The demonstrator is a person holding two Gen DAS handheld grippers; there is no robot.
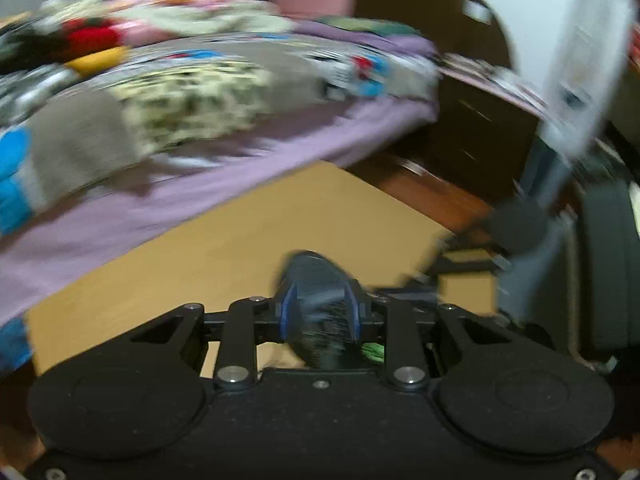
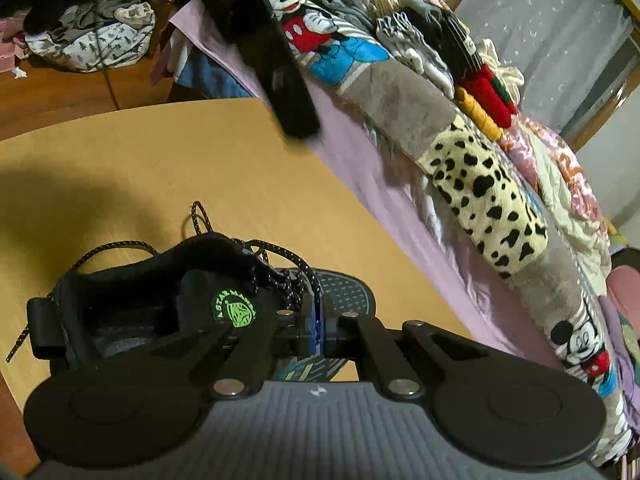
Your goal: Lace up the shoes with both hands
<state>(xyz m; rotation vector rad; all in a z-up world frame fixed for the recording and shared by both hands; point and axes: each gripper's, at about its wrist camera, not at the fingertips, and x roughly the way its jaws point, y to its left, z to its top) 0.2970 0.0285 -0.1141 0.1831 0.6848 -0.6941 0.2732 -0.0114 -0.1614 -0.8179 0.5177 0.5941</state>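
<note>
**Two hand-held grippers at a black shoe on a wooden table**

- Right gripper (image 2: 316,318): blue pads pressed fully together, sitting over the laced front of the shoe; whether a lace strand is pinched between them cannot be told.
- Left gripper (image 1: 319,312): jaws partly apart, the blurred dark toe of the shoe lying between the blue pads; contact with the pads cannot be told.
- Shoe (image 2: 168,296): black, on its side on the table, opening toward the right wrist camera, green round logo on the tongue.
- Lace (image 2: 120,246): black with pale flecks, looping loose behind the heel; one end trails off at the left.
- Table (image 2: 140,160): light wood, a dark shadow at its left.
- Dark object (image 2: 280,80): hangs blurred over the table's far edge, hiding part of the bed.
- Bed (image 2: 360,160): just beside the table, lilac sheet.
- Blanket (image 2: 400,108): grey, with cartoon and spotted patches.
- Clothes (image 2: 420,32): piled behind the blanket.
- Bundle (image 2: 100,36): patterned, on the floor beyond.
</note>
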